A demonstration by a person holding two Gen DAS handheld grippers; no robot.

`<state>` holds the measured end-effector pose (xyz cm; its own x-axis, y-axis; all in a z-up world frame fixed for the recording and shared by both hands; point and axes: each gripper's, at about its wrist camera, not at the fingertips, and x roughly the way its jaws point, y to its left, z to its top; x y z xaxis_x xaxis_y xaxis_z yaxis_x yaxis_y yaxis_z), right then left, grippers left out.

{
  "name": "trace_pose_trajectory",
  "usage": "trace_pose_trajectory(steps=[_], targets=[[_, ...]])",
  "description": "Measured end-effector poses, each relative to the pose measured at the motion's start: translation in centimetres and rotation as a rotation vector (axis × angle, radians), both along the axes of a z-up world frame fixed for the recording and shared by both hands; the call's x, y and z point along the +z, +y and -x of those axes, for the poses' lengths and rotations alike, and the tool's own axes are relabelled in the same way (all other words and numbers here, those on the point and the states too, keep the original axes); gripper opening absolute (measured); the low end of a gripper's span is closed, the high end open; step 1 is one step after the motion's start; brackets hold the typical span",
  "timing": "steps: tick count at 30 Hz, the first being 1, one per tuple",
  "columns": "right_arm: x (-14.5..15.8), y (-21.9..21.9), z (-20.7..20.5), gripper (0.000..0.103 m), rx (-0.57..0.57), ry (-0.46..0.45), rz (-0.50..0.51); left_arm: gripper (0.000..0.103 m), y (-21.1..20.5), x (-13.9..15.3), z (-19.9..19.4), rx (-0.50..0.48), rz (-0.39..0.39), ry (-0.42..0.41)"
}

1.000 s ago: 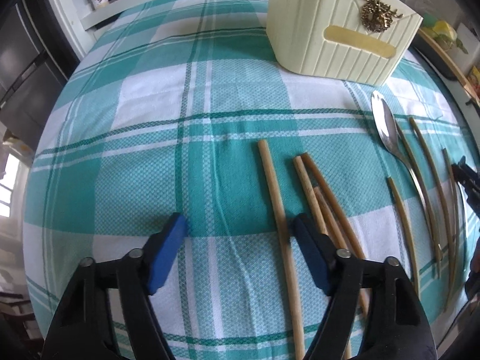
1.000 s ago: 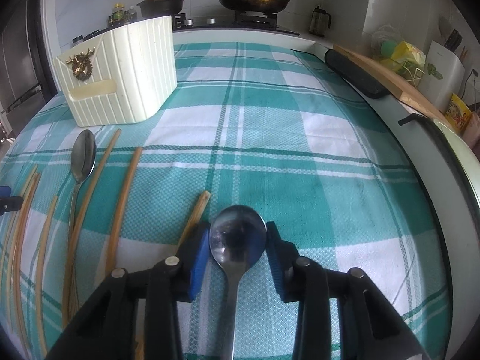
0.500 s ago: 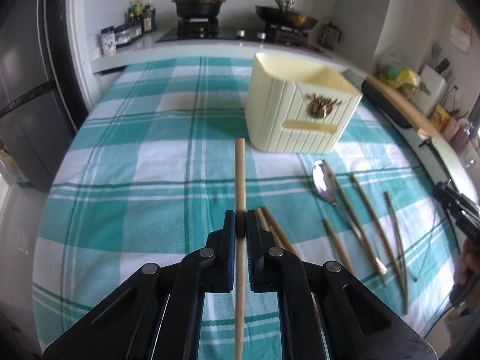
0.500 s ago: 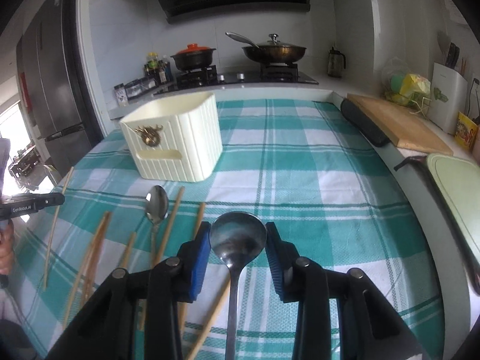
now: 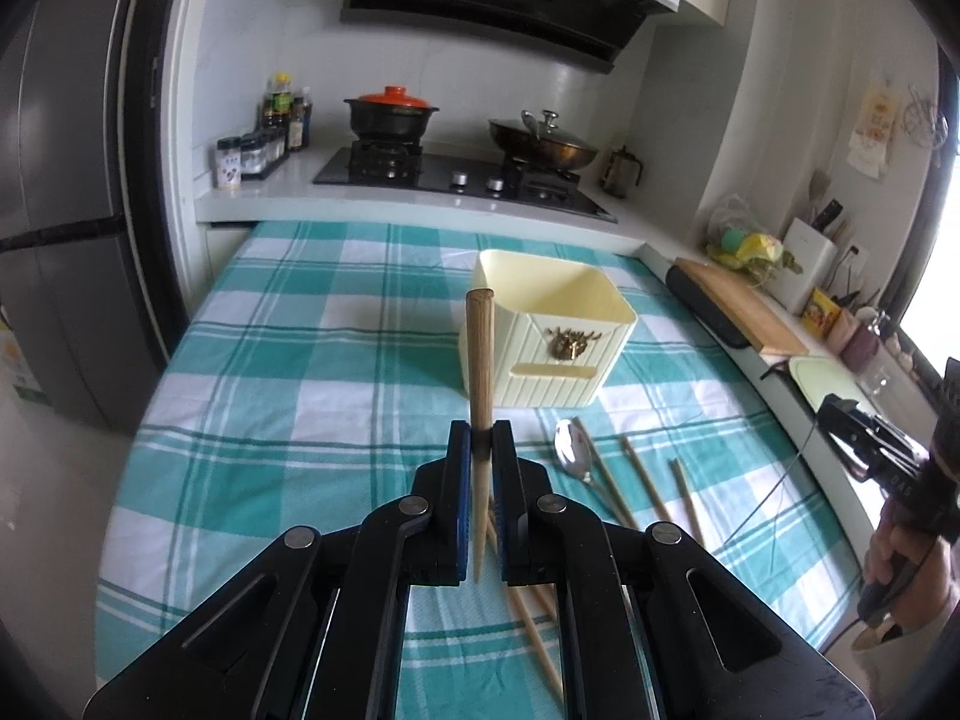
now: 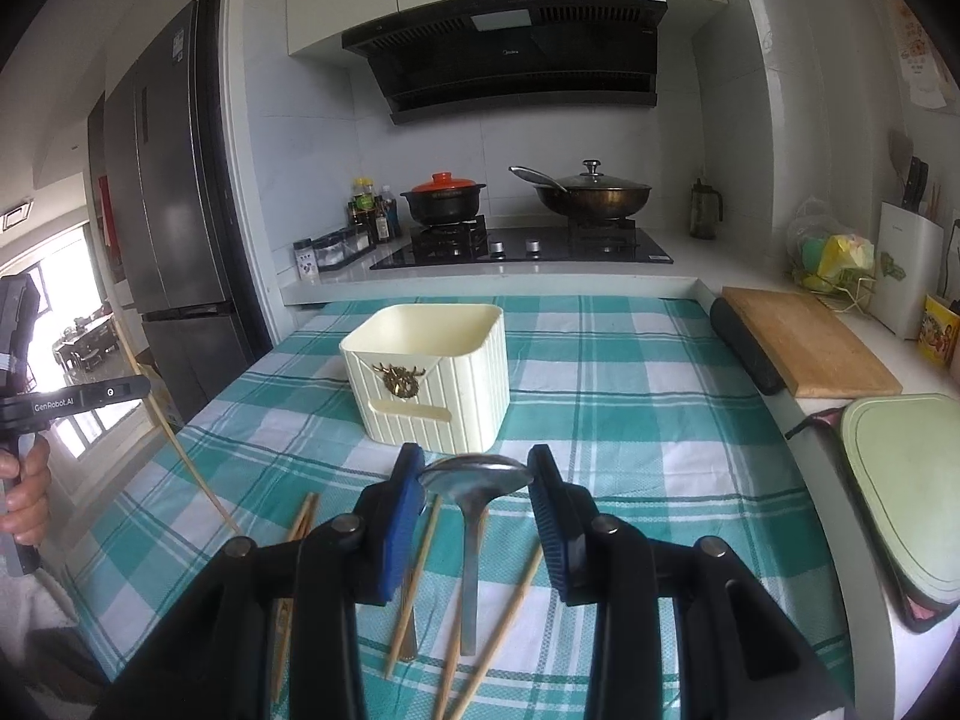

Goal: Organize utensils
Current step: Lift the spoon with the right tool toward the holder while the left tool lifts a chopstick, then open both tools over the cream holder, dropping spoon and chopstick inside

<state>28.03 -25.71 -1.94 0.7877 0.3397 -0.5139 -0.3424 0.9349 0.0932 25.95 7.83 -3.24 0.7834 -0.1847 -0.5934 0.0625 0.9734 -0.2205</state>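
Note:
My left gripper (image 5: 480, 444) is shut on a wooden chopstick (image 5: 481, 354) and holds it lifted, tip pointing toward the cream ribbed utensil box (image 5: 549, 339) on the checked cloth. My right gripper (image 6: 477, 474) is shut on the bowl of a metal spoon (image 6: 474, 477), raised above the cloth, in front of the same box (image 6: 432, 378). Another spoon (image 5: 573, 456) and several chopsticks (image 5: 639, 483) lie on the cloth to the right of the left gripper. Loose chopsticks (image 6: 414, 576) also lie below the right gripper.
The table is covered by a teal and white checked cloth (image 5: 288, 372). A stove with a red-lidded pot (image 6: 444, 198) and a wok (image 6: 591, 195) stands behind. A wooden cutting board (image 6: 804, 342) and a green board (image 6: 906, 480) lie on the right counter. A fridge (image 6: 174, 252) stands left.
Left gripper closed on a chopstick and lifted it off the cloth. Right gripper rose with the spoon. Both views tilted up from the table toward the stove.

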Motion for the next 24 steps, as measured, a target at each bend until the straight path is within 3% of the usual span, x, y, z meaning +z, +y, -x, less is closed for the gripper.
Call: trace_pose_trajectory(steps=[7, 13, 17, 20, 24], targets=[[3.2, 1.3, -4.0, 0.036, 0.046, 0.022, -0.013, 0.005, 0.4, 3.7, -2.7, -0.031, 0.033, -0.024], [7.7, 4.2, -10.4, 0.036, 0.056, -0.024, -0.031, 0.005, 0.0, 9.2, -7.8, -0.020, 0.047, -0.115], [9.8, 6.5, -14.5, 0.036, 0.039, -0.099, -0.066, 0.005, -0.9, 11.1, -12.1, 0.020, 0.024, -0.179], [9.5, 8.0, -17.1, 0.036, 0.025, -0.132, -0.078, 0.005, -1.9, 10.5, -15.3, 0.060, 0.004, -0.199], [6.2, 9.6, -21.0, 0.036, 0.000, -0.041, -0.038, 0.005, -2.7, 6.9, -19.9, 0.082, 0.007, -0.103]])
